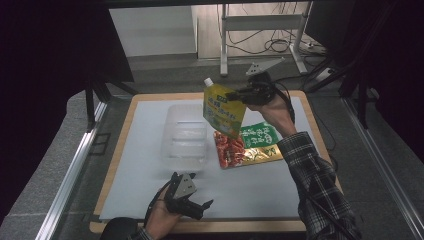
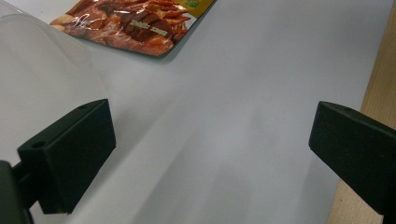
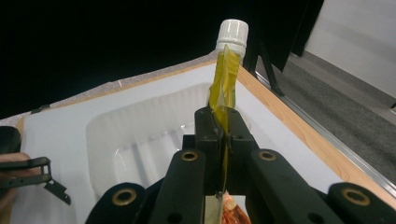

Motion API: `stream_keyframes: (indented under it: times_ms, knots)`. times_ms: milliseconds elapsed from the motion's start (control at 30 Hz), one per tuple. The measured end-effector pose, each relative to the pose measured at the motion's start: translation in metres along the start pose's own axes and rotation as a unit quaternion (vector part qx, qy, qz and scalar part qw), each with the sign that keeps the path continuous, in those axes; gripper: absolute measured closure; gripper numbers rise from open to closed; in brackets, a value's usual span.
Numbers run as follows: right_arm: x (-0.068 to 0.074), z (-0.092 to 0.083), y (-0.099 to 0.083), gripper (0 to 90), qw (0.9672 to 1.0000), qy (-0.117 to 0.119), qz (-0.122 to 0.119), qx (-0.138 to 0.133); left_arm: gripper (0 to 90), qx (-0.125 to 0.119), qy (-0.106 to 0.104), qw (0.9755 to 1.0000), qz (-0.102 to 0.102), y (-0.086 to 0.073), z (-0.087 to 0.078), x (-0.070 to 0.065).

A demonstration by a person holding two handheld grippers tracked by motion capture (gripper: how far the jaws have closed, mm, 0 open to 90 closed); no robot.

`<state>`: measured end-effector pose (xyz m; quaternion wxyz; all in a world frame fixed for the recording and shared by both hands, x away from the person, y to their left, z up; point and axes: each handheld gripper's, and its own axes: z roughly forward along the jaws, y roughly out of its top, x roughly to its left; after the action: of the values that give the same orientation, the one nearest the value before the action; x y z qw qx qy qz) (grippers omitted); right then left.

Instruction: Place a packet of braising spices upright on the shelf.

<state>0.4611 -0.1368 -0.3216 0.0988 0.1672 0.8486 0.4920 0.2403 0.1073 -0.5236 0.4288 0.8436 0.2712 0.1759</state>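
Observation:
My right gripper (image 1: 241, 95) is shut on the top edge of a yellow-green spouted pouch (image 1: 223, 109) with a white cap (image 3: 232, 32), holding it in the air just right of the clear plastic tray (image 1: 186, 136). In the right gripper view the pouch (image 3: 223, 86) stands edge-on between the jaws, above the tray (image 3: 140, 135). Two snack packets lie on the white mat: a red-orange one (image 1: 229, 149) and a green one (image 1: 260, 135). My left gripper (image 1: 202, 206) rests open near the front edge, jaws wide apart with nothing between them. The red packet (image 2: 135, 23) lies ahead of it.
The white mat (image 1: 150, 200) covers a wooden table (image 1: 122, 135) whose edge (image 2: 380, 95) runs beside the left gripper. Metal rails flank the table. A desk frame and cables stand on the floor beyond the far edge.

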Motion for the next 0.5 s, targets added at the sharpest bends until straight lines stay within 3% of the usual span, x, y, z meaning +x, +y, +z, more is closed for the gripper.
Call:
stream_keyframes:
  times_ms: [500]
  knots:
    - [-0.015,0.032,0.017,86.6,0.9998,0.006,0.010,-0.017,0.0,-0.003,-0.005,0.9999,-0.014,-0.003,-0.006,0.003]
